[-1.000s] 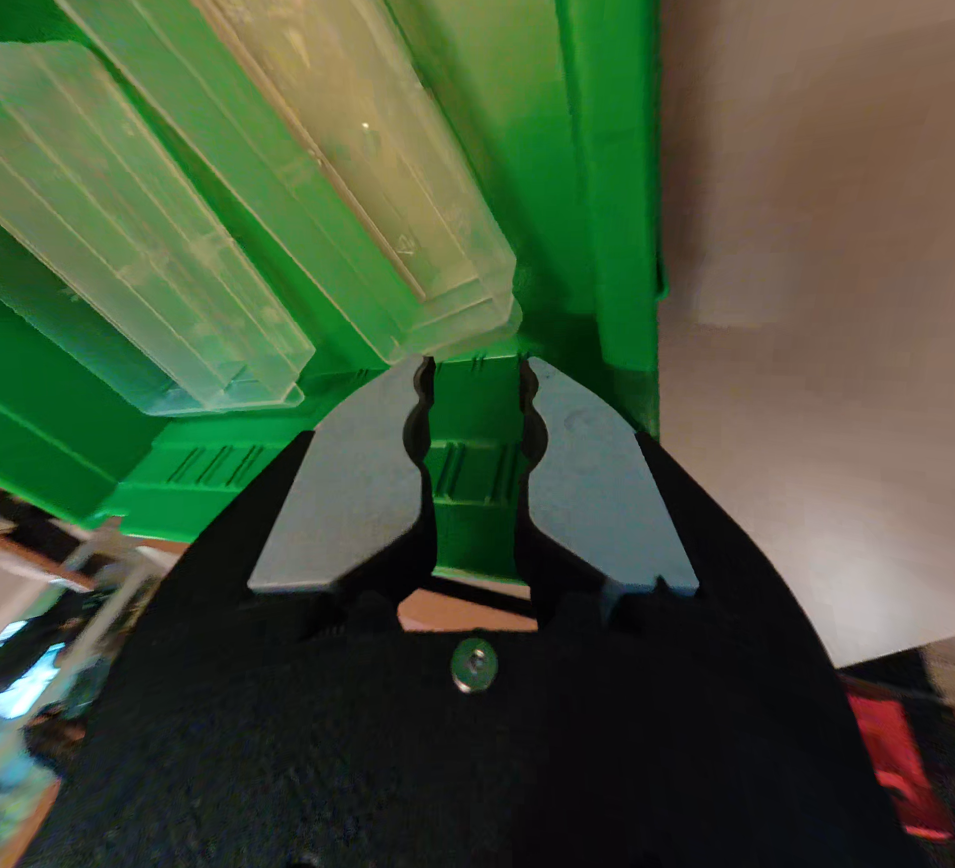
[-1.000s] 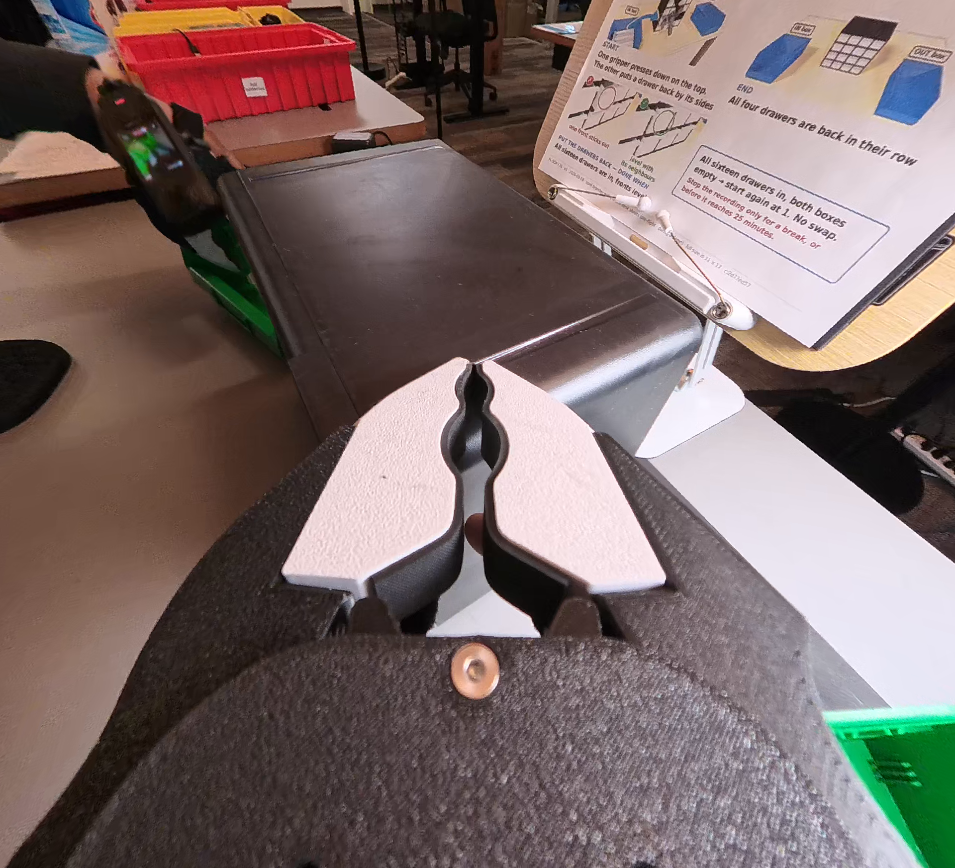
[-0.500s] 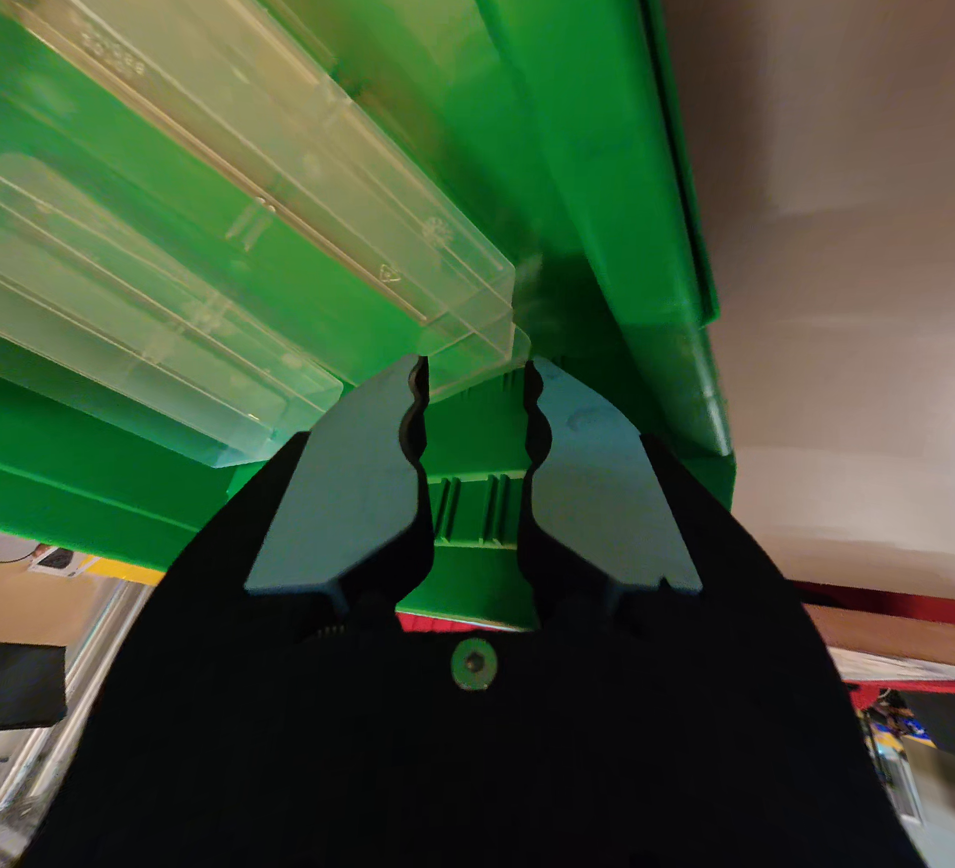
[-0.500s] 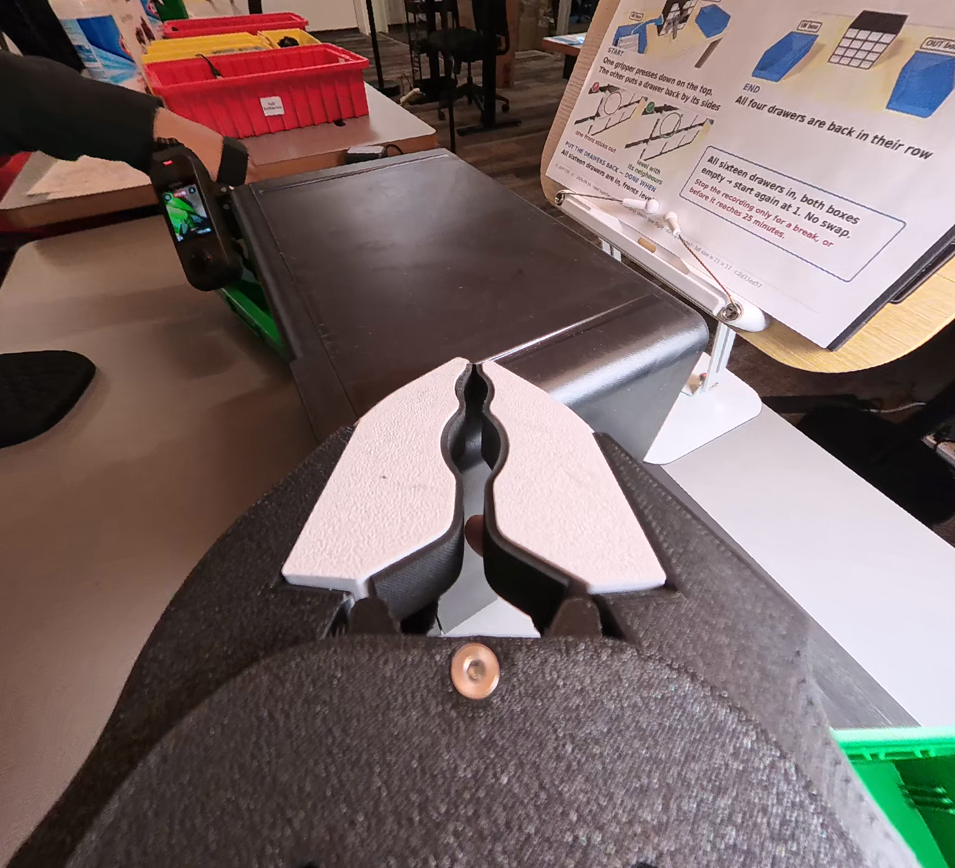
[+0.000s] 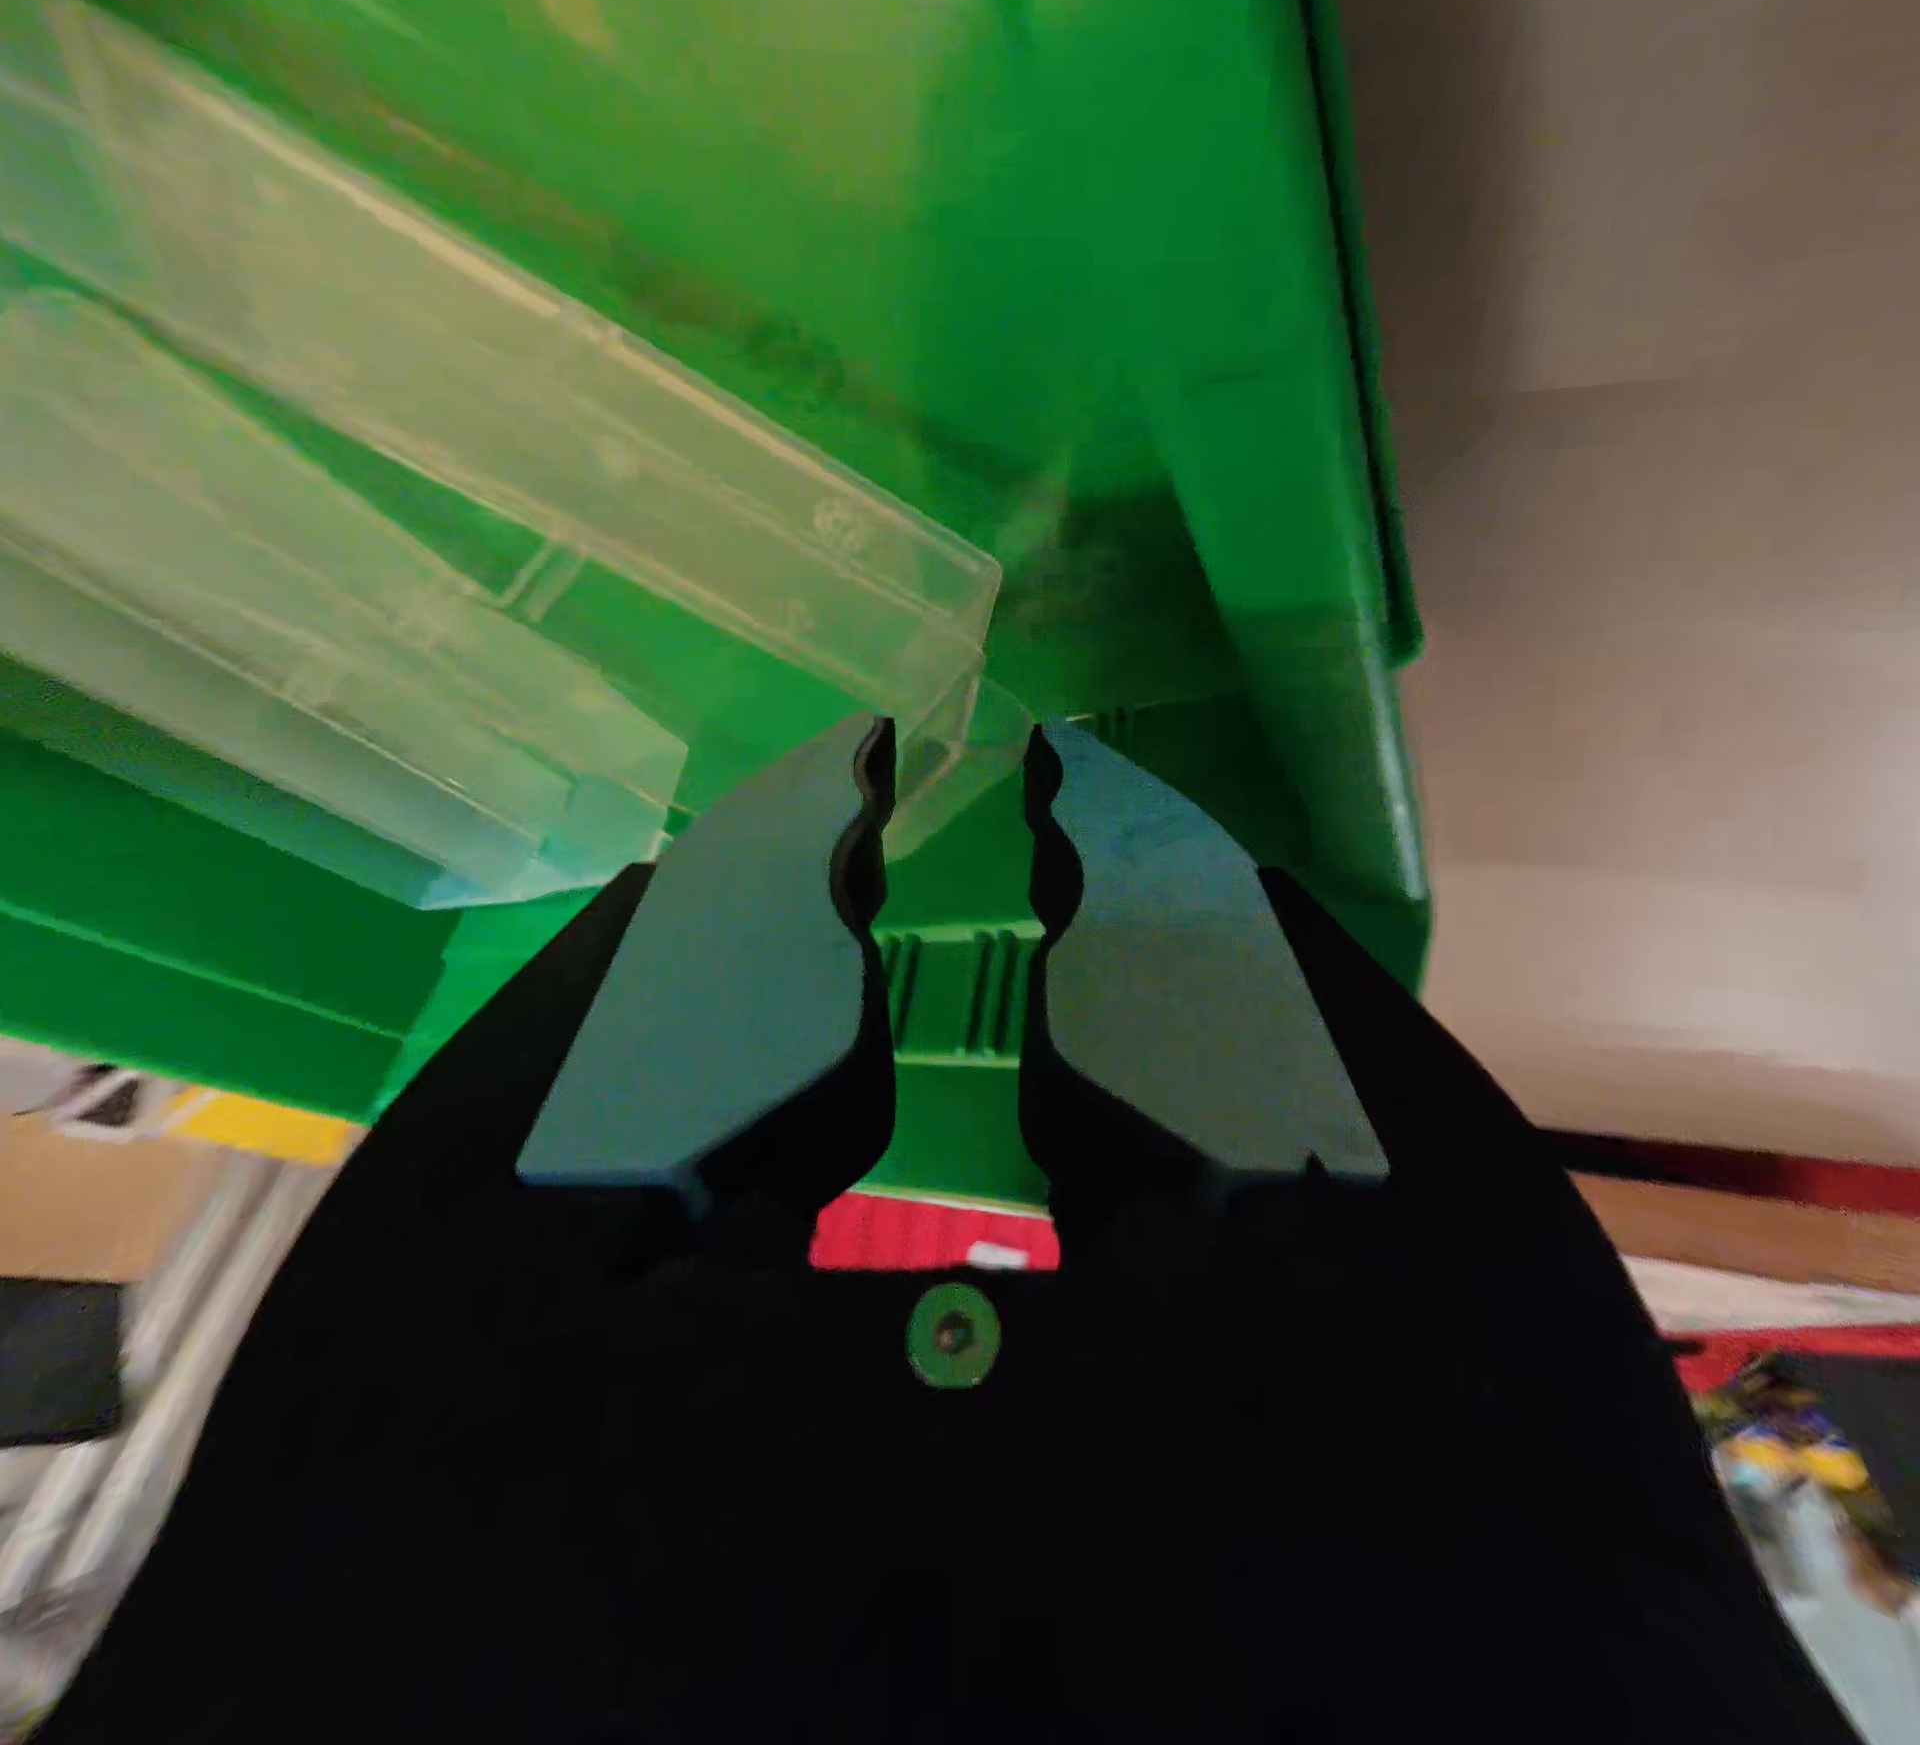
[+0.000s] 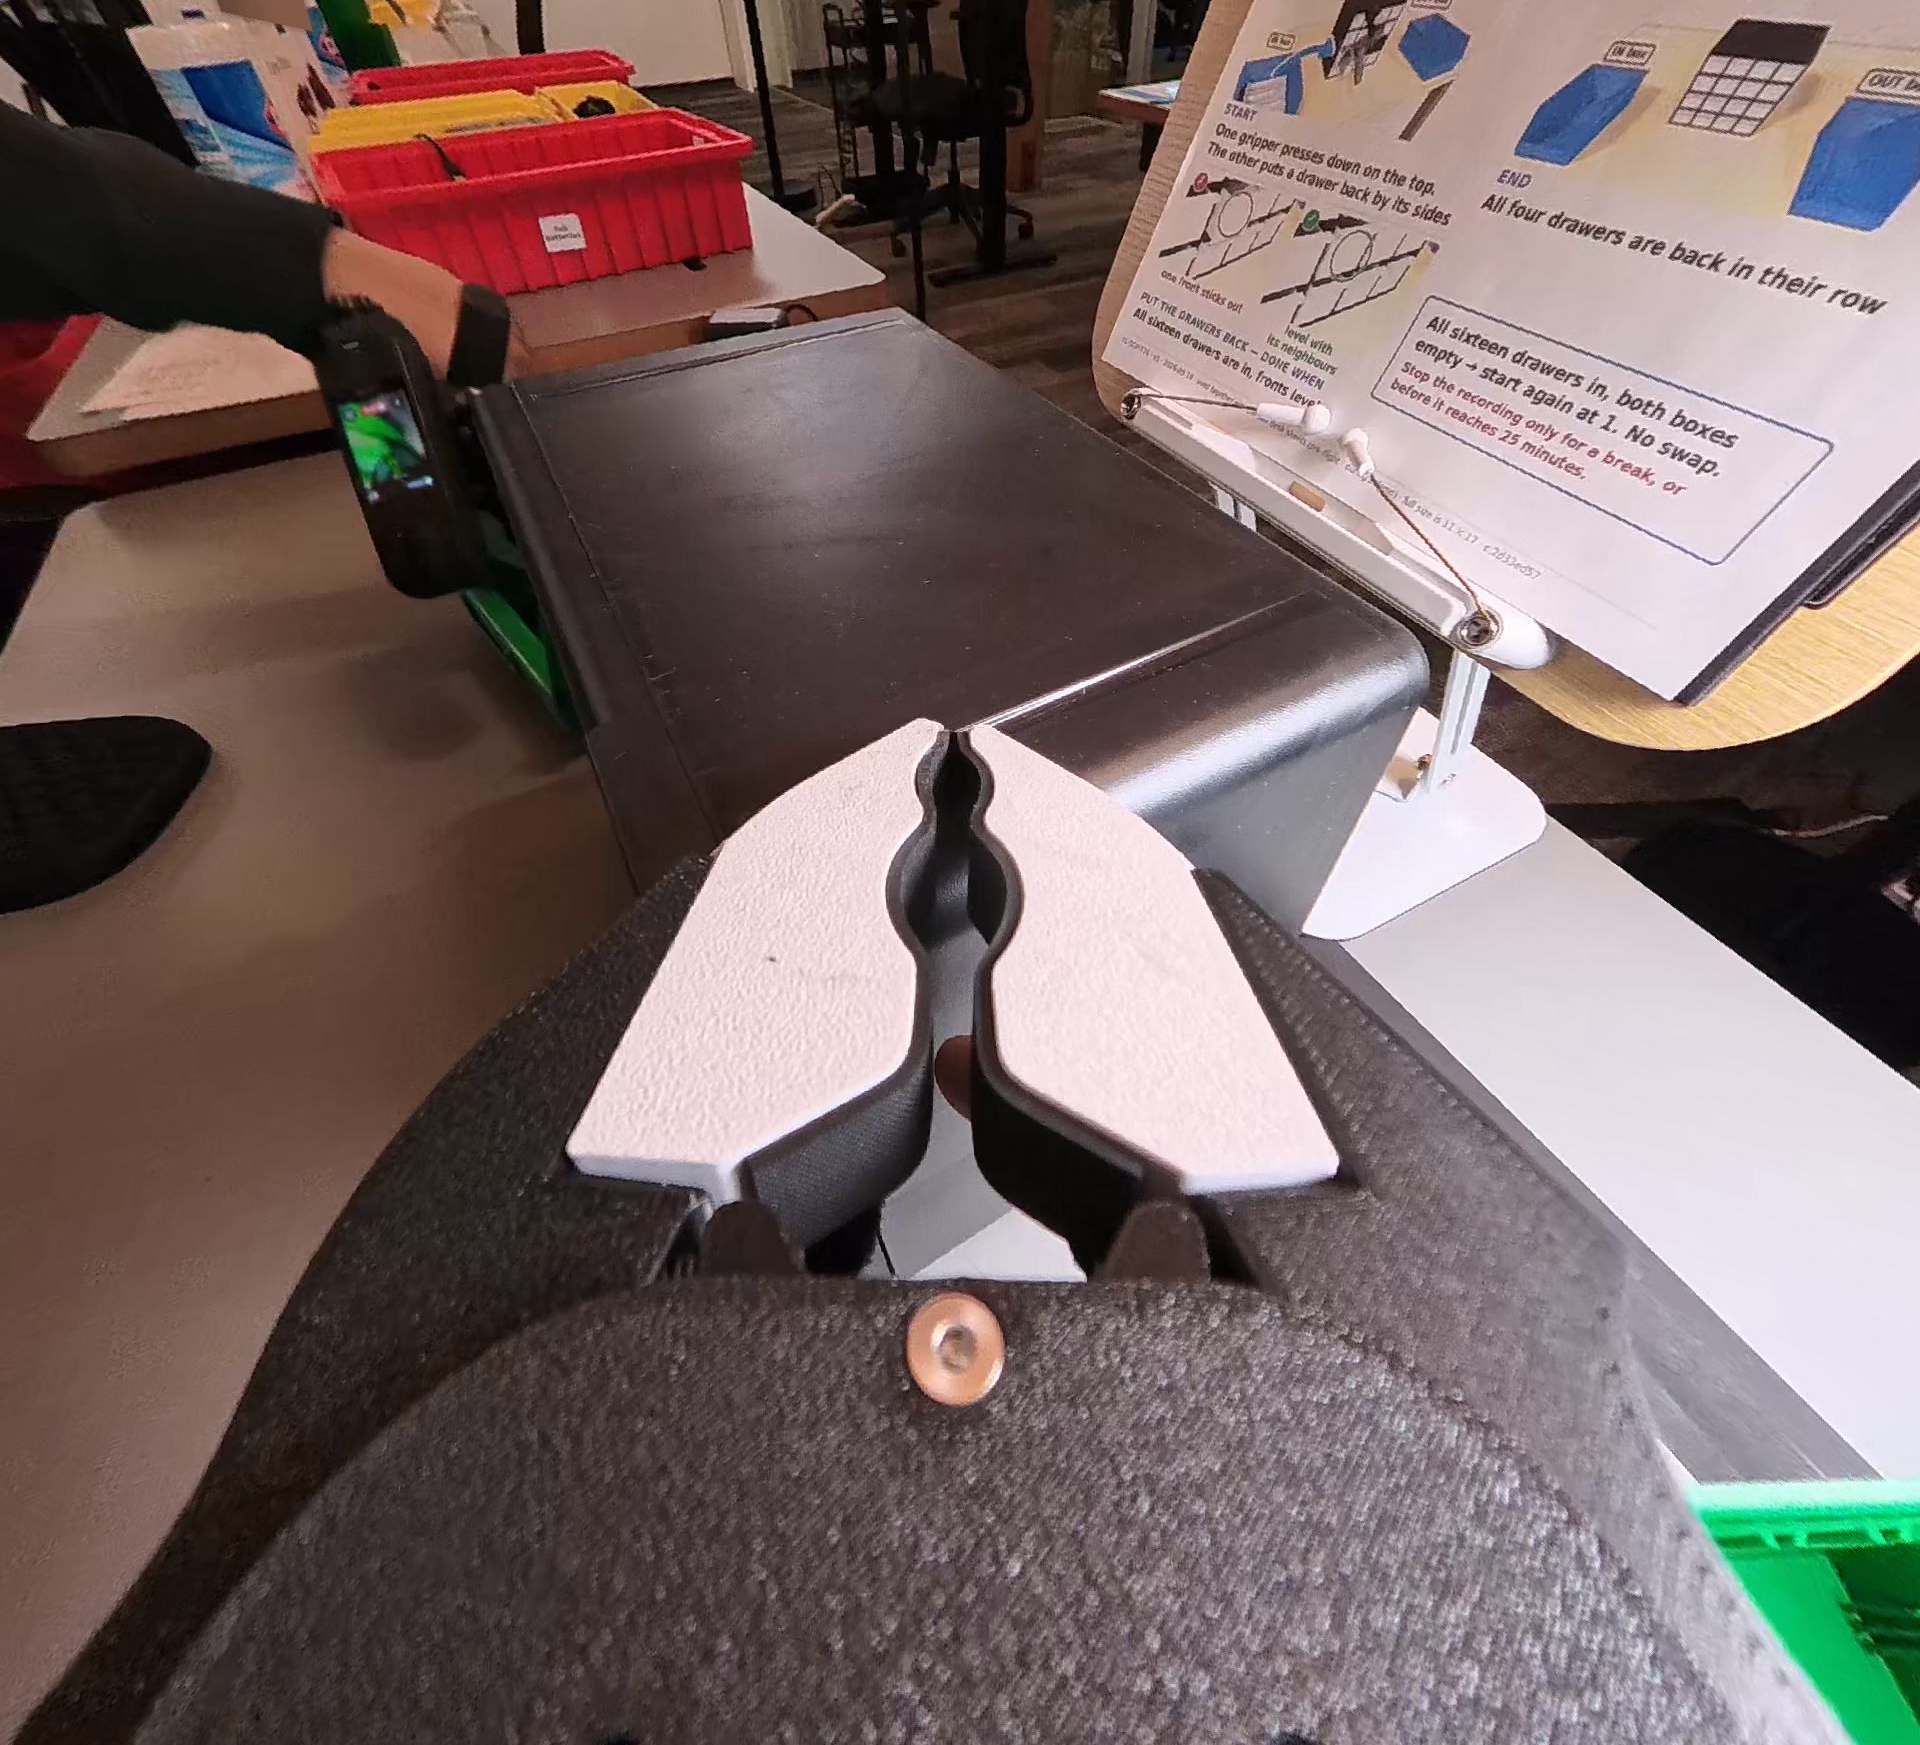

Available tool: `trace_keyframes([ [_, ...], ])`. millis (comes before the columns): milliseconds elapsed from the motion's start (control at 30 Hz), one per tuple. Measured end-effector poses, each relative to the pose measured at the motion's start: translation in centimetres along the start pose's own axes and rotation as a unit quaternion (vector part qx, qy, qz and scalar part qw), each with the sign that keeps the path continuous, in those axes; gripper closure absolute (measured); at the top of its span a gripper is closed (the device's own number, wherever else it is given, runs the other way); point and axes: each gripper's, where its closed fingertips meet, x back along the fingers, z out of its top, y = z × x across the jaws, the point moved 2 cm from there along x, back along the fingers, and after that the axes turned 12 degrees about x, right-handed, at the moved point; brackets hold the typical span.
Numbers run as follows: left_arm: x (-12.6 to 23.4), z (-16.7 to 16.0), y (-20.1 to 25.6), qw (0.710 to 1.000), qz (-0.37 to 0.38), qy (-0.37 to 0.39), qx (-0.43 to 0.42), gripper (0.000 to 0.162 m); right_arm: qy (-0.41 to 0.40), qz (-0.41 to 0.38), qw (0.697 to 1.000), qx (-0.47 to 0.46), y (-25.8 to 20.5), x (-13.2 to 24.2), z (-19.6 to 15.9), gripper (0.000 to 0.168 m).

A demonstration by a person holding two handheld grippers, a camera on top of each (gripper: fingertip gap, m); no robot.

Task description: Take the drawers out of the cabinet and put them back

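In the left wrist view a green bin (image 5: 1091, 241) holds clear plastic drawers. My left gripper (image 5: 958, 739) has its jaws narrowly apart around the end tab of one clear drawer (image 5: 582, 448), and the tab fills the gap. A second clear drawer (image 5: 312, 687) lies beside it to the left. In the right wrist view my right gripper (image 6: 951, 745) is shut and empty over the near end of the black cabinet (image 6: 883, 532). The left gripper (image 6: 405, 469), held by a hand, shows at the cabinet's far left by the green bin (image 6: 520, 635).
An instruction sheet on a white stand (image 6: 1558, 241) leans right of the cabinet. Red and yellow bins (image 6: 540, 209) sit on a farther table. A black pad (image 6: 73, 802) lies at the left of the grey table (image 6: 260, 968). Another green bin corner (image 6: 1818, 1591) shows at the lower right.
My left gripper has moved forward onto the drawer's end tab and its jaws have narrowed around it. The right gripper stays shut over the cabinet, its view shifted only slightly.
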Motion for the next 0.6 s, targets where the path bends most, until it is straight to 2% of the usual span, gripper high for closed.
trace_keyframes([
  [133,2.9,1.1,0.8,0.993,-0.043,0.07,0.089,0.14,0.001,0.001,1.0,0.0,0.0,0.0,0.0,0.168],
  [333,8.5,2.7,1.1,0.958,-0.097,0.179,0.201,0.143,-0.007,-0.009,1.0,0.01,0.0,0.0,0.0,0.168],
  [600,17.3,4.6,2.9,0.931,-0.076,0.277,0.224,0.143,-0.009,-0.011,1.0,0.012,0.0,0.0,0.0,0.168],
])
